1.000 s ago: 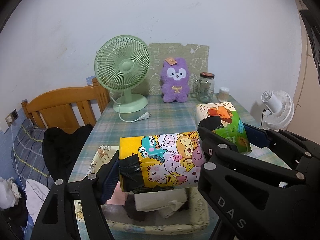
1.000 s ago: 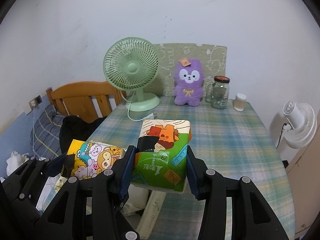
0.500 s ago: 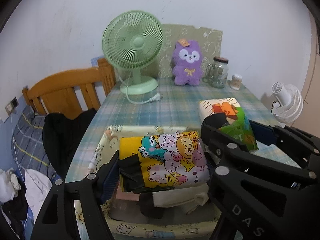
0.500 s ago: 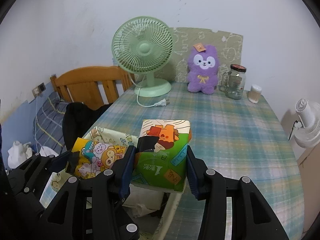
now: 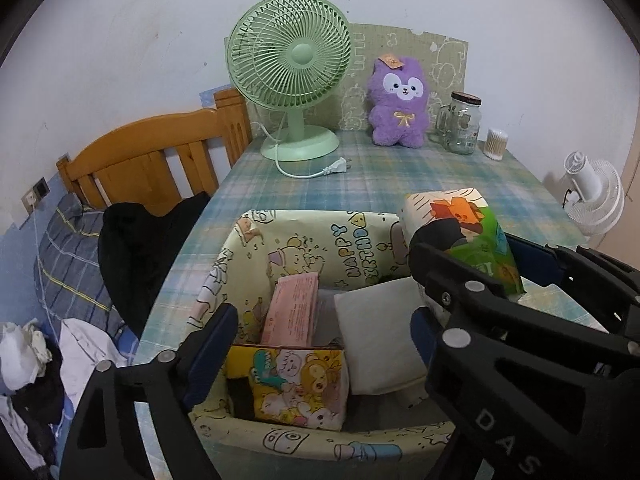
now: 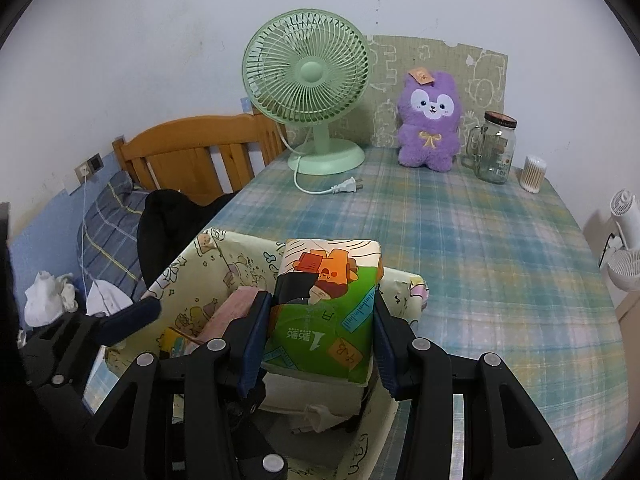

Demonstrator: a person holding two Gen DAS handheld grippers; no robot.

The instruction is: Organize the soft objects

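A yellow cartoon tissue pack [image 5: 296, 384] lies in the near end of the cartoon-print fabric box [image 5: 320, 224]. My left gripper [image 5: 320, 328] hangs just above it, its jaws opening and its pads off the pack. A pink pack [image 5: 292, 308] and a white pack [image 5: 380, 340] lie in the box too. My right gripper [image 6: 320, 306] is shut on a green tissue pack [image 6: 324, 312], held over the box's right side [image 6: 404, 280]. From the left wrist view that green pack [image 5: 472, 232] shows at the right.
On the plaid table [image 6: 480, 260] stand a green fan [image 5: 292, 64] with its loose plug [image 5: 336, 168], a purple plush [image 5: 400, 104], a glass jar [image 5: 460, 124] and a cotton-swab tub [image 5: 496, 144]. A wooden headboard [image 5: 152, 156], dark clothing [image 5: 140, 240] and bedding lie left; a white fan [image 5: 596, 196] stands right.
The left gripper opened and the yellow pack dropped from it into the box. Both grippers sank toward the box. The right gripper kept its hold on the green pack.
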